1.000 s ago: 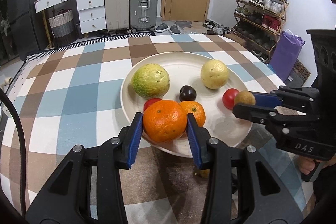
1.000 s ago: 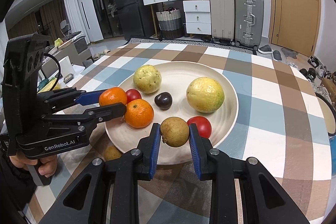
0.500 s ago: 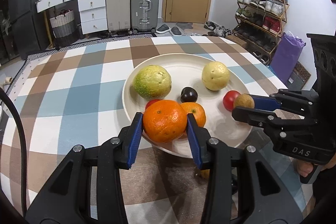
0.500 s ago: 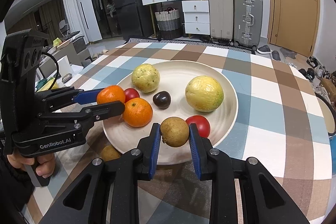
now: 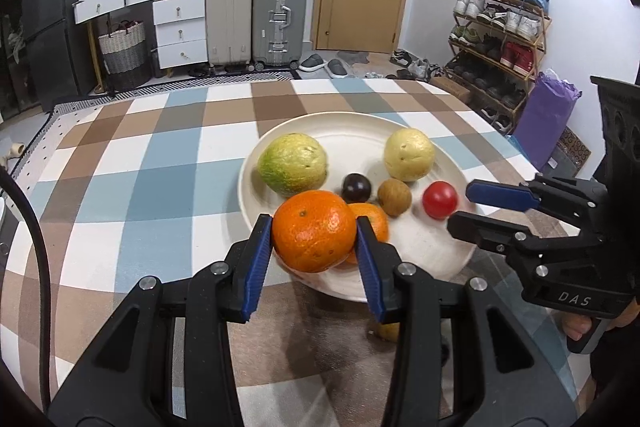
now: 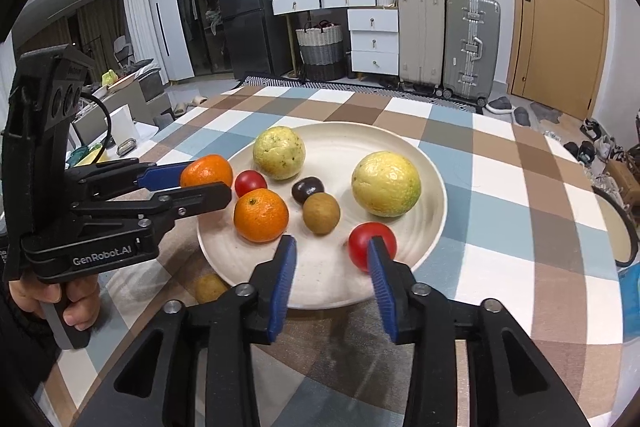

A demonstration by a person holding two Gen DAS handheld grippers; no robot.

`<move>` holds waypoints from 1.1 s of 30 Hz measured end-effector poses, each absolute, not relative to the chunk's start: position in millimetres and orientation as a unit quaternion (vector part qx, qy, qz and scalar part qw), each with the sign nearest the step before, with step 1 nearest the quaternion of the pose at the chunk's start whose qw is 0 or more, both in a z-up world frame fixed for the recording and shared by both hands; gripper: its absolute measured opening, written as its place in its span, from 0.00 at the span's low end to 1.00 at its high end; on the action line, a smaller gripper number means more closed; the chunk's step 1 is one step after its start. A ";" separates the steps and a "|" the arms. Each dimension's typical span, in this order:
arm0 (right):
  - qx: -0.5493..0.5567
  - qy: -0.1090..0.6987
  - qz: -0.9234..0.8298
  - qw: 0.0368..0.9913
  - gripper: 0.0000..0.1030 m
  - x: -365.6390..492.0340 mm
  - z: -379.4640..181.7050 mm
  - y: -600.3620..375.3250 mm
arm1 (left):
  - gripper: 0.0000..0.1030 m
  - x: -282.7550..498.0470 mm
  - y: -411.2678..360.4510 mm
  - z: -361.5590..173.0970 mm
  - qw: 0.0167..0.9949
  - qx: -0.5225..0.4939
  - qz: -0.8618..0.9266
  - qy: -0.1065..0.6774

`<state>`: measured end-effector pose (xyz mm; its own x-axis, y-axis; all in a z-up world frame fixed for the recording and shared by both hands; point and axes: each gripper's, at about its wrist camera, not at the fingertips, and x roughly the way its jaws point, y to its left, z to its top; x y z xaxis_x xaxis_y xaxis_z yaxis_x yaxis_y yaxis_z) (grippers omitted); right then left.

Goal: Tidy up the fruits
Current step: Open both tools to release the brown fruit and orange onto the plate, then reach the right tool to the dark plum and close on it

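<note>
My left gripper (image 5: 314, 241) is shut on an orange (image 5: 314, 231) and holds it over the near left rim of the cream plate (image 5: 352, 131); both also show in the right wrist view, the gripper (image 6: 200, 183) and the orange (image 6: 206, 175). My right gripper (image 6: 331, 267) is open and empty above the plate's near part (image 6: 320, 275). A small brown fruit (image 6: 321, 213) lies on the plate beyond its jaws. On the plate also lie a second orange (image 6: 261, 215), two red tomatoes (image 6: 366, 245), a dark plum (image 6: 307, 189) and two large yellow-green fruits (image 6: 386, 183).
A small yellowish fruit (image 6: 210, 287) lies on the checked tablecloth (image 6: 500, 227) just off the plate's near left rim. Suitcases (image 6: 472, 43), drawers and a door stand beyond the table. A shoe rack (image 5: 496, 27) is to the right.
My right gripper has opened and let go of the small brown fruit, which now lies on the plate near the plum. The left gripper still holds the orange.
</note>
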<state>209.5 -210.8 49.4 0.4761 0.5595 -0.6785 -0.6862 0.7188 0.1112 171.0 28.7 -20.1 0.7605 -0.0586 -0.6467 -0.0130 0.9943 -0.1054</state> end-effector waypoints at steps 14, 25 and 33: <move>-0.076 0.359 0.343 0.865 0.72 214.7 51.6 -222.7 | 0.37 171.9 -5.0 -22.9 0.934 -0.030 -0.053 0.352; -0.075 0.357 0.341 0.867 0.87 207.3 54.3 -226.2 | 0.81 150.6 20.2 -16.5 0.938 -0.044 -0.021 0.344; -0.072 0.359 0.339 0.867 1.00 195.7 54.8 -230.0 | 0.99 130.6 27.8 -10.6 0.942 -0.042 0.001 0.333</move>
<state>195.7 -230.0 54.8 0.5134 0.5357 -0.6705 -0.6386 0.7603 0.1185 130.6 27.8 -10.6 0.7780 -0.0260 -0.6277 -0.0305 0.9964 -0.0792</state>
